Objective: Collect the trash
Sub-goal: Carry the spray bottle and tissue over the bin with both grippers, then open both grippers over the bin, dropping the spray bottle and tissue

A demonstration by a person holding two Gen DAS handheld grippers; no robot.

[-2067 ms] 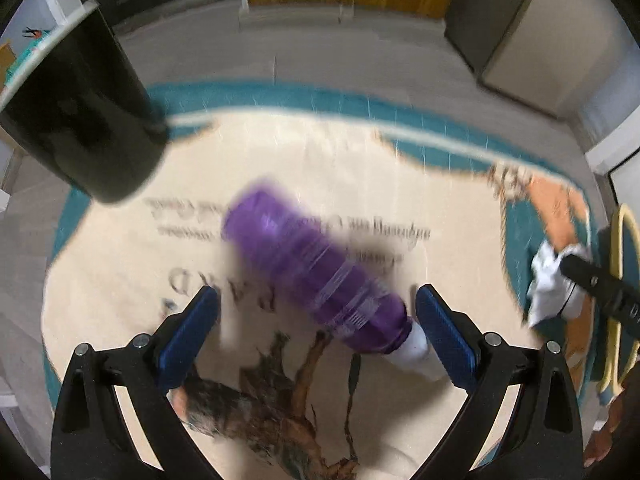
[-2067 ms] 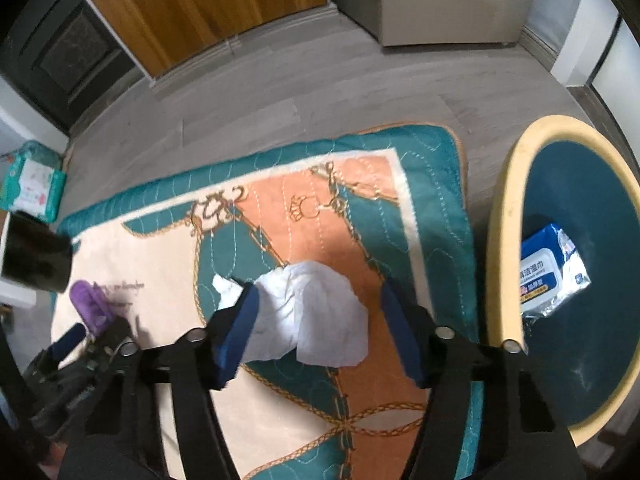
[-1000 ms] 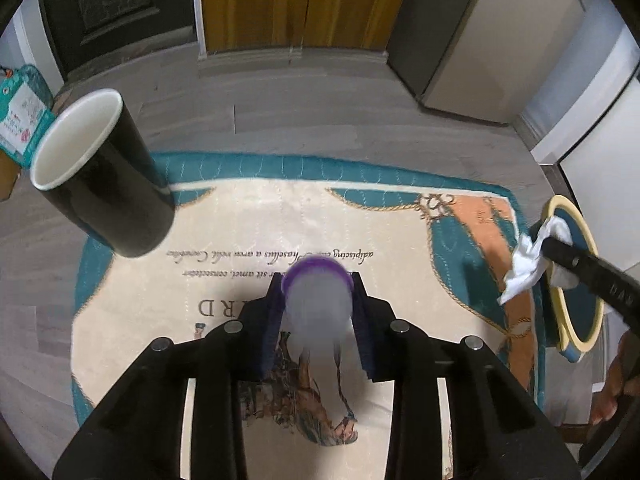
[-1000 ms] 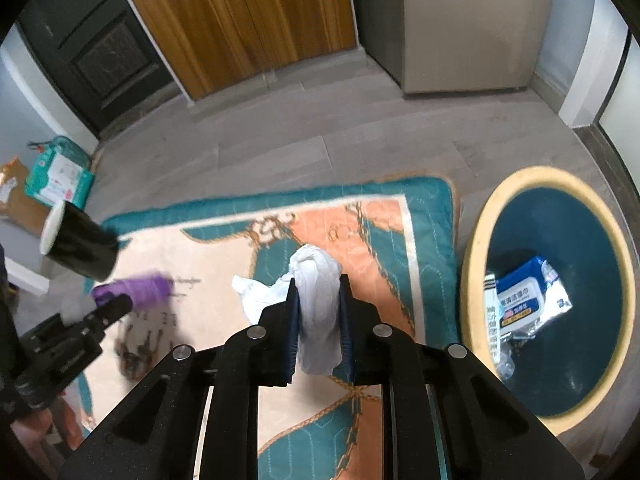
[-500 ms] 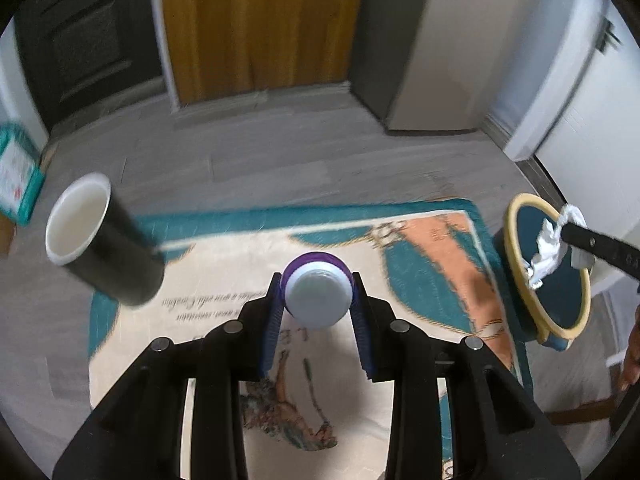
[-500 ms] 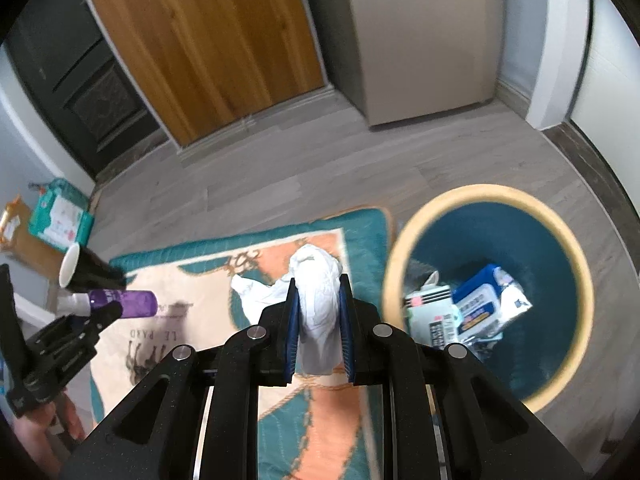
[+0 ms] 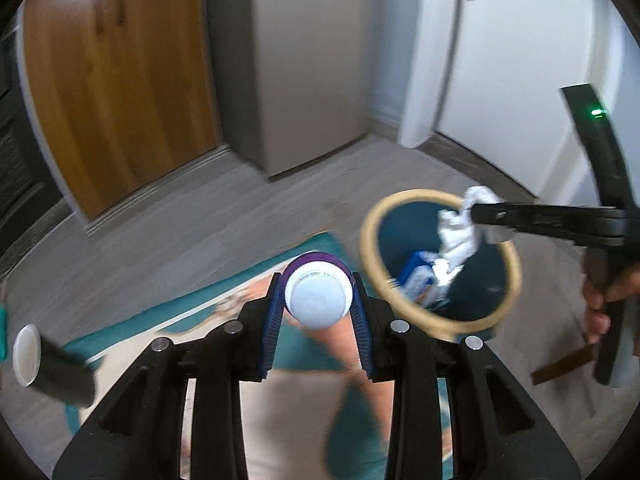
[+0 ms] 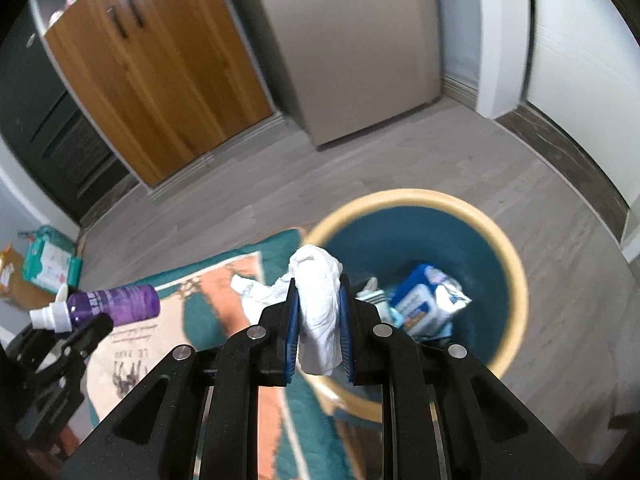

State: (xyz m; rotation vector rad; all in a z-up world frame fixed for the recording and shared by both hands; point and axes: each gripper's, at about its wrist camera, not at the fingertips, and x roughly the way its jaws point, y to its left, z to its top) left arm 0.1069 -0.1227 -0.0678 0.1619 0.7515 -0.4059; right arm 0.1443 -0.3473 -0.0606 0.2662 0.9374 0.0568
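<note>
My left gripper (image 7: 316, 304) is shut on a purple bottle (image 7: 318, 294) with a white cap, held end-on above the rug, just left of the trash bin (image 7: 370, 248). In the right wrist view the same bottle (image 8: 116, 304) shows from the side. My right gripper (image 8: 318, 320) is shut on a crumpled white tissue (image 8: 318, 296), which hangs over the near-left rim of the round bin (image 8: 512, 256), teal inside with a yellow rim. The left wrist view shows that tissue (image 7: 460, 232) over the bin's far side. A blue and white wipes pack (image 8: 424, 300) lies inside the bin.
A black paper cup (image 7: 48, 368) lies on its side at the rug's left edge. The patterned rug (image 8: 224, 292) covers grey wood floor. A wooden cabinet (image 8: 152, 80), a grey cabinet (image 8: 352, 40) and a white door (image 7: 512, 60) stand behind. A green wipes pack (image 8: 48, 264) lies far left.
Both grippers have risen and swung right toward the bin, each keeping its load. The tissue moved from above the rug to over the bin's rim, and the bottle came close to the bin.
</note>
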